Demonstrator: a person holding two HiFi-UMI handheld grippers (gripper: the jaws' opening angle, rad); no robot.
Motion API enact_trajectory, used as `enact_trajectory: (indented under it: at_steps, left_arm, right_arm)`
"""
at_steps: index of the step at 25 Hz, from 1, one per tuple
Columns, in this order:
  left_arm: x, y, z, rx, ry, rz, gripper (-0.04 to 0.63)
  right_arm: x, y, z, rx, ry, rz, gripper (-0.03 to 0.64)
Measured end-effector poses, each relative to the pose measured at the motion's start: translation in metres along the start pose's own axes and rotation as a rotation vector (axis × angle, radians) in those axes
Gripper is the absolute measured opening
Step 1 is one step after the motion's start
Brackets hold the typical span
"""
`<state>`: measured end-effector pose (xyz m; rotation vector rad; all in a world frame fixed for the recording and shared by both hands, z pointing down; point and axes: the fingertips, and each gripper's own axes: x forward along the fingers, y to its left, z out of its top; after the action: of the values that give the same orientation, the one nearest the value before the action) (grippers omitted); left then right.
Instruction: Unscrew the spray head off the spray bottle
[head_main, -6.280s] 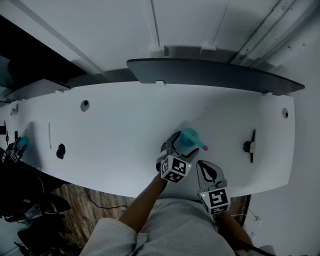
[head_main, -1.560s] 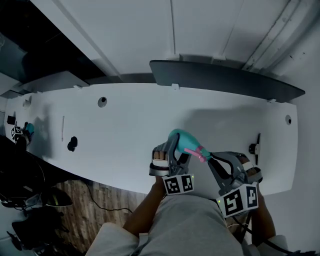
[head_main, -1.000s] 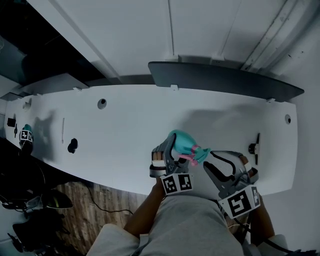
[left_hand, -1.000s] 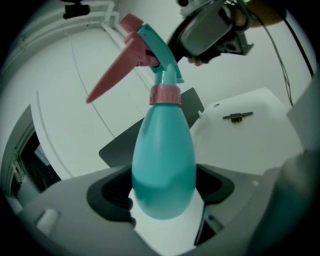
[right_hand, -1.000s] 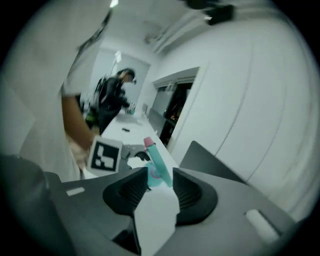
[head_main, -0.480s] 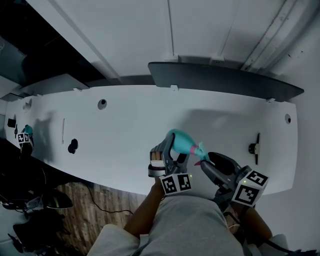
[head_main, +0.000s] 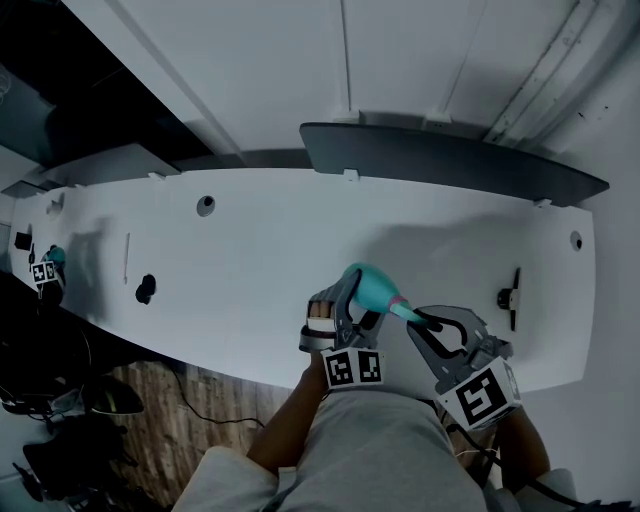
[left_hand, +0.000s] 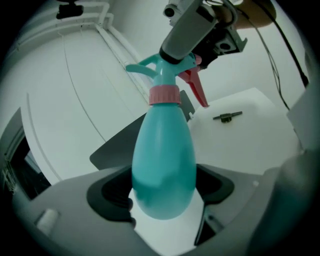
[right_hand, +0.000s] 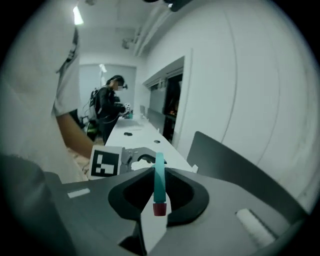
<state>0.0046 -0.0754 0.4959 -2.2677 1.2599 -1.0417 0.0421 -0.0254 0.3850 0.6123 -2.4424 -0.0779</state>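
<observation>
Pinching the spray bottle (left_hand: 163, 155) round its belly, the left tool (head_main: 347, 300) is keeping the bottle's long axis slanting up and rightward from itself. The spray head (right_hand: 159, 175) is sitting at that far end. There the right tool (head_main: 424, 322), the nearer one, has just been closing and is gripping the head end-on.

Grey left gripper (head_main: 357, 300), right gripper (head_main: 428, 322) — black-and-white marker cubes (head_main: 352, 367) — pale grey clothing (head_main: 372, 452).
</observation>
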Motion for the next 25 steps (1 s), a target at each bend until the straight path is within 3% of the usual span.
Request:
enact_trajectory:
  at_steps: [12,19,25]
  left_arm:
    - [-0.008,-0.027,0.002,0.059,-0.103,-0.218,0.38]
    - [-0.014,-0.048,0.005,0.024,-0.151,-0.362,0.38]
    - [-0.032,-0.062,0.005,0.121,-0.201,-0.501,0.38]
  right_arm:
    - [-0.005,0.038,-0.01,-0.665,0.076,0.101,0.063]
    - [-0.011,0.052,-0.012,-0.86,0.065,0.167,0.067]
    - [-0.023,0.067,-0.022,-1.058,0.081,0.26,0.066]
